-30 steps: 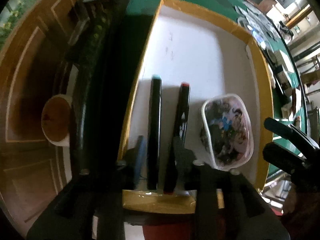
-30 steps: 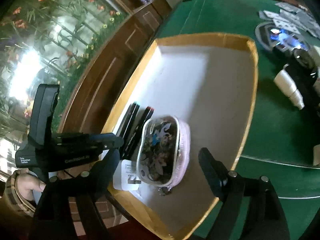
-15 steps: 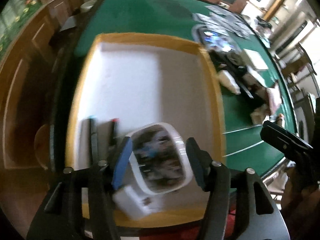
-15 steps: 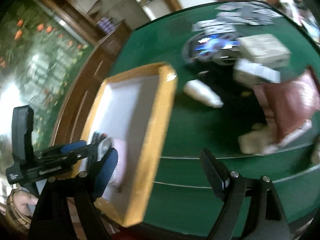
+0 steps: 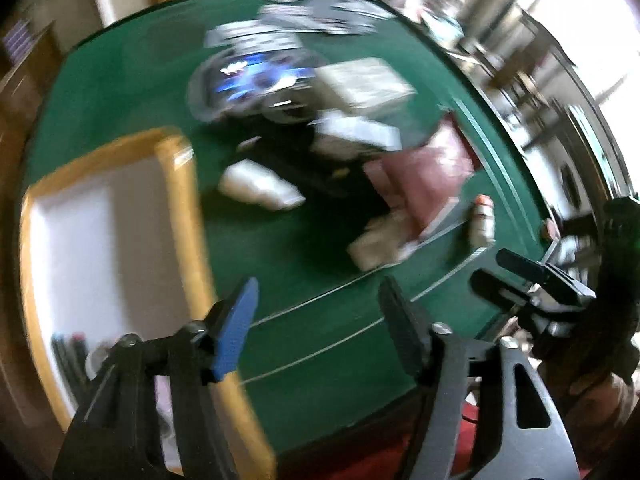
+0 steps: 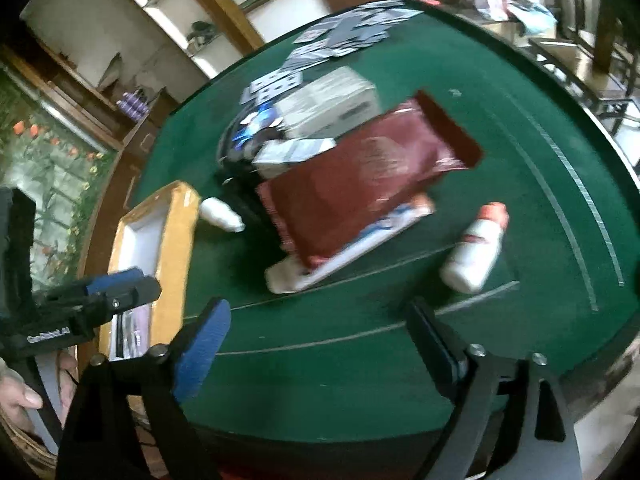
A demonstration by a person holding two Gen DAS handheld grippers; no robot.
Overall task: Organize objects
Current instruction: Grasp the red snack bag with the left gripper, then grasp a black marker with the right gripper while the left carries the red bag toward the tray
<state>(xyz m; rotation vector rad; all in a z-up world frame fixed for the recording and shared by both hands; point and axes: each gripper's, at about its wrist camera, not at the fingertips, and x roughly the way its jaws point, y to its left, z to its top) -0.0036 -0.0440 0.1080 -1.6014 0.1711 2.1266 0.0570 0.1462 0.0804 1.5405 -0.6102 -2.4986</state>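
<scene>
A yellow-rimmed white box (image 5: 180,200) sits at the table's left; dark markers (image 5: 68,356) lie in its near corner. My left gripper (image 5: 318,332) hangs over green felt just right of the box, its jaws opening with nothing between them. My right gripper (image 6: 320,344) is over the near felt, jaws also opening and empty. Beyond it lie a dark red pouch (image 6: 360,176) on a flat white pack (image 6: 360,248), a white bottle with an orange cap (image 6: 476,248) and a small white bottle (image 6: 220,214) near the box (image 6: 176,240).
A white carton (image 6: 332,100), a dark round object with blue lights (image 5: 248,76) and scattered playing cards (image 6: 340,36) lie farther back on the green table (image 6: 400,360). The table's curved edge runs close below both grippers. A hand (image 6: 20,396) holds the left gripper (image 6: 128,286).
Both grippers have swung right, from over the box to over the green felt. The left jaws have widened away from the markers; markers and patterned pouch stay in the box.
</scene>
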